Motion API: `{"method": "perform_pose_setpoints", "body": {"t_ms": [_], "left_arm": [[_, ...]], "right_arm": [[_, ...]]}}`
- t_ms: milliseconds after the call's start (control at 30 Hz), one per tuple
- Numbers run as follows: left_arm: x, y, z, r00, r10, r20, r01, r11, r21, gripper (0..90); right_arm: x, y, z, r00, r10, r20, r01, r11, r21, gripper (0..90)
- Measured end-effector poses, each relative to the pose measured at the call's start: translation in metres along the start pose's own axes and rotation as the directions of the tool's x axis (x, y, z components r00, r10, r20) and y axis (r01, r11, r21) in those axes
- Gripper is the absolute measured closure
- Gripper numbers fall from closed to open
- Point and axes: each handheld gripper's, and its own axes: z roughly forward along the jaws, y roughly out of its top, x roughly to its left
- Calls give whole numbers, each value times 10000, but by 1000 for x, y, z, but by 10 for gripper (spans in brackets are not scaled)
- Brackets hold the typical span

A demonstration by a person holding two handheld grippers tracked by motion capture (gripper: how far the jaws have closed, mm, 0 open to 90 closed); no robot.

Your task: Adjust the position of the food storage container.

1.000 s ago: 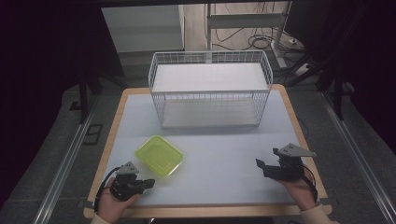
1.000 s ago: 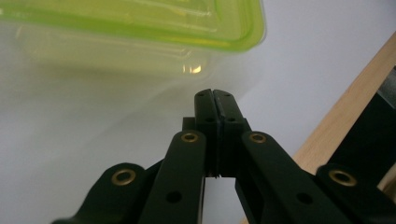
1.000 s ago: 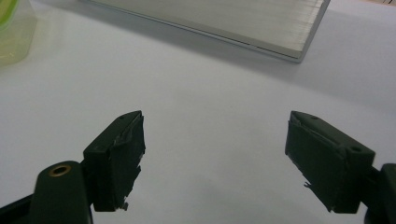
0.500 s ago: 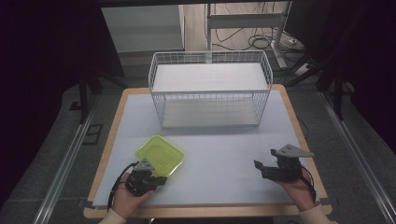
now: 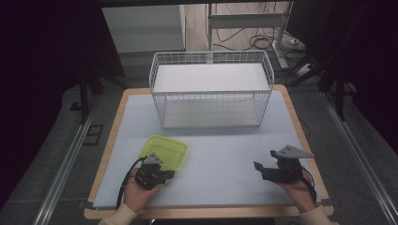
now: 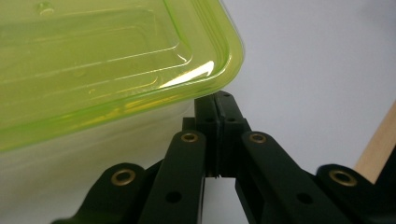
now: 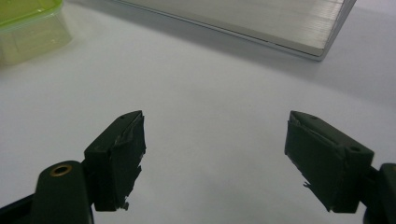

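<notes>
A lime-green translucent lidded container (image 5: pixel 165 151) lies on the white table top at the front left. My left gripper (image 5: pixel 170 174) is just in front of it, jaws shut with nothing between them. In the left gripper view the container (image 6: pixel 107 60) looms close, and the shut tips of the left gripper (image 6: pixel 217 100) sit right under its lid's corner rim. My right gripper (image 5: pixel 257 167) rests at the front right, held in a hand, pointing left. Its jaws stand wide open over bare table in the right gripper view, right gripper (image 7: pixel 215 144), with the green container (image 7: pixel 28 28) far off at top left.
A white wire basket (image 5: pixel 211 91) with a shelf stands at the back middle of the table; its base edge (image 7: pixel 261 23) is ahead of the right gripper. The table's wooden rim (image 5: pixel 300 126) runs around the white surface. Metal rails flank the table on the floor.
My left gripper has slid rightward and a little forward along the front of the table, up to the green container's near corner. The right gripper has kept still.
</notes>
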Motion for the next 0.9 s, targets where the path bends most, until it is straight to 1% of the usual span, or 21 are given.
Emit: {"method": "perform_pose_setpoints", "body": {"t_ms": [100,200,300,367,400,433,500,533,567,600,633,667,700,733,767,800,867,900], "left_arm": [[-1,5,4,10000,-42,-82,41,10000,-47,900],[-3,10,7,10000,-34,-74,33,10000,-60,900],[-5,10,8,10000,42,-6,-42,10000,-53,900],[-6,9,7,10000,22,21,-22,9999,-115,900],[-8,7,1,9999,73,108,-70,9997,-226,900],[-8,7,1,9999,73,108,-70,9997,-226,900],[-11,4,-10,9996,145,238,-135,9990,-433,900],[-11,2,-23,9996,150,244,-132,9973,-726,896],[-11,2,-23,9996,150,244,-132,9973,-726,896],[-4,4,-39,9999,-24,122,39,9924,-1228,898],[-4,4,-39,9999,-24,122,39,9924,-1228,898],[2,7,-48,9999,-168,-23,163,9891,-1462,898],[13,10,-59,9988,-442,-203,399,9831,-1789,899],[20,11,-64,9977,-591,-331,518,9804,-1899,900],[28,12,-67,9959,-710,-555,590,9793,-1938,900],[36,13,-70,9929,-923,-744,761,9774,-1974,900],[53,13,-73,9872,-1338,-863,1138,9722,-2046,900],[53,13,-73,9872,-1338,-863,1138,9722,-2046,900]], "right_arm": [[0,0,0,10000,-32,-2,32,10000,8,208],[1,0,0,10000,-37,-8,37,10000,8,208],[1,0,-1,10000,-25,-11,25,10000,8,208],[1,-1,-1,10000,-45,13,45,10000,13,208],[0,-1,-1,10000,-43,25,43,10000,14,208],[0,-1,-1,10000,-43,25,43,10000,14,208],[0,-1,-2,10000,-38,34,38,10000,0,208],[0,-1,-2,10000,-49,54,49,10000,2,208],[0,-1,-2,10000,-58,61,57,10000,2,208],[-1,-1,-2,10000,-45,75,45,10000,9,208],[-1,-1,-2,10000,-45,75,45,10000,9,208],[-1,-1,-2,10000,-23,67,23,10000,5,208],[-1,-1,-1,10000,6,80,-6,10000,4,208],[-1,-1,-1,10000,-3,81,3,10000,6,208],[-1,-1,0,10000,-19,72,19,10000,21,208],[0,0,0,10000,-36,59,36,10000,23,208],[0,0,1,9999,-66,92,66,10000,34,208],[0,0,1,9999,-55,94,55,10000,37,208]]}}
